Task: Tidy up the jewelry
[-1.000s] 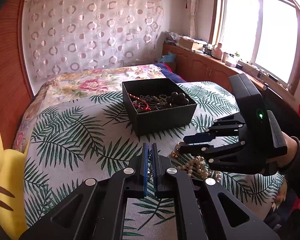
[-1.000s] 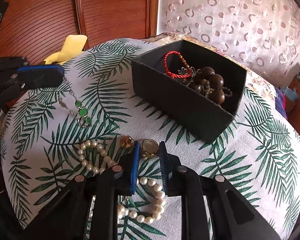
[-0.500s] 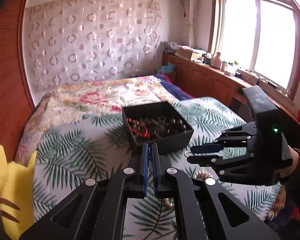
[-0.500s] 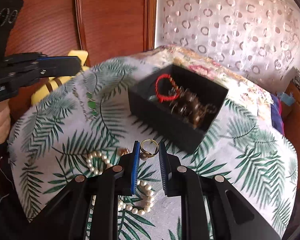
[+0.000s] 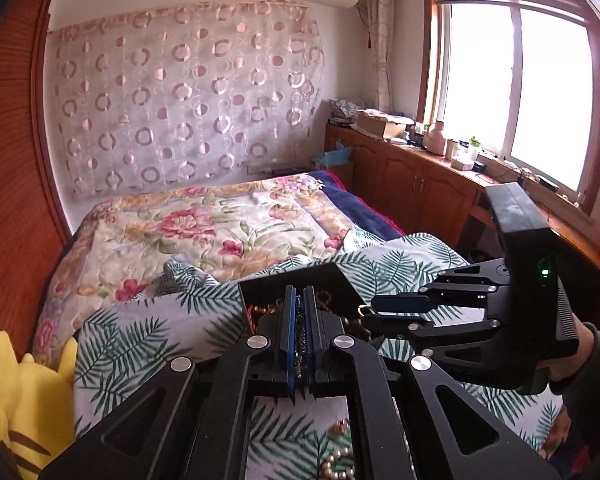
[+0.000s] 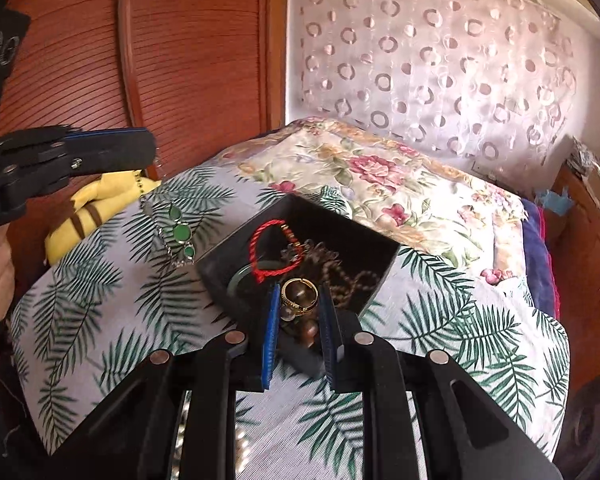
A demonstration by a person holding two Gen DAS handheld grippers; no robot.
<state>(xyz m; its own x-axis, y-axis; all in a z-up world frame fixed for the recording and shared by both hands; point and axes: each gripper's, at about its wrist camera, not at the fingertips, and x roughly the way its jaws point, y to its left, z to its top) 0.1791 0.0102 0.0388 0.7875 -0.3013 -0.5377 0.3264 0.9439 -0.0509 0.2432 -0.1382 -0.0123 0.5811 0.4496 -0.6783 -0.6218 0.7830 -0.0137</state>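
Observation:
A black open box [image 6: 356,240] sits on the palm-leaf cloth and holds a red cord bracelet [image 6: 274,250], brown beads and chains. My right gripper [image 6: 299,308] is shut on a gold ring [image 6: 299,295] and holds it over the box's near corner; it also shows in the left wrist view [image 5: 366,314]. My left gripper [image 5: 299,320] is shut on a thin chain necklace with green stones [image 6: 180,234], which hangs from it above the cloth, left of the box [image 5: 300,280].
A pearl necklace [image 5: 338,462] and a small gold piece [image 5: 340,426] lie on the cloth near me. A yellow plush toy [image 5: 24,400] sits at the left edge. A flowered quilt [image 5: 204,228] lies behind the box. Wooden cabinets [image 5: 420,188] run under the window.
Both grippers have risen from the cloth. The left lifted the green-stone necklace; the right lifted the gold ring and carried it over the box.

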